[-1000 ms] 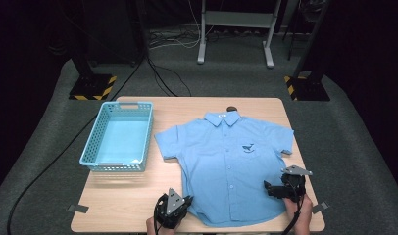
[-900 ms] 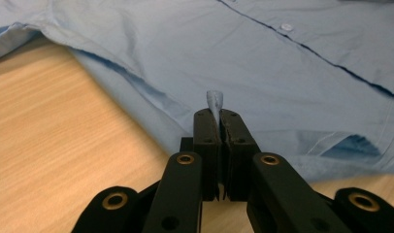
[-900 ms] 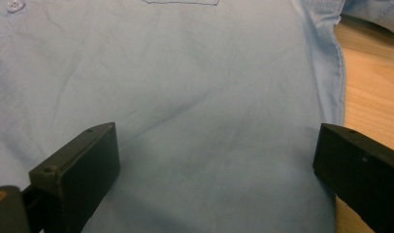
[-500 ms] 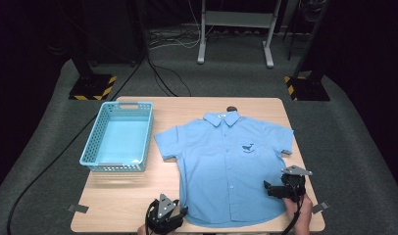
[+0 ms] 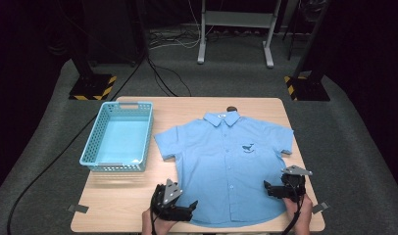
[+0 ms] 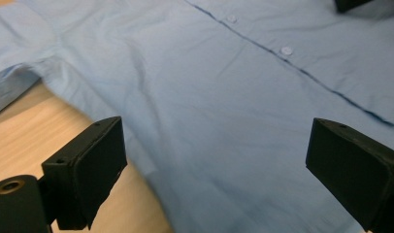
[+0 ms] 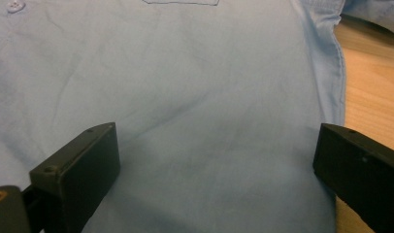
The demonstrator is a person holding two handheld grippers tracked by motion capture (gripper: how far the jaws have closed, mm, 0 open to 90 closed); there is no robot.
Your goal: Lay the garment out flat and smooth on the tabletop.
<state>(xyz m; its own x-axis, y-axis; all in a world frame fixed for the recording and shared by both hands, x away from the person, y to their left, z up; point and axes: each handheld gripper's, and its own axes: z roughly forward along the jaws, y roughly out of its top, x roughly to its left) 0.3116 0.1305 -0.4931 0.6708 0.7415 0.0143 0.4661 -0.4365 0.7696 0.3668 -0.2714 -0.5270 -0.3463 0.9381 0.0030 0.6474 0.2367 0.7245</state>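
While shirt [image 5: 225,166] lies flat on table [image 5: 118,196] beside basket [image 5: 117,137], left gripper [image 5: 189,208] at hem, jaws just opened wide, nothing held. Right gripper [image 5: 266,187] open over right side, seemingly not touching.

A pale wooden counter [image 5: 138,200] stands on grey carpet [image 5: 354,147] in a dim room. Beyond the counter's far edge a white metal frame [image 5: 234,29] rests its two feet on the carpet, with loose cables [image 5: 162,73] trailing beside it. Yellow-and-black striped stand bases [image 5: 91,88] sit off both far corners of the counter, against darkness.
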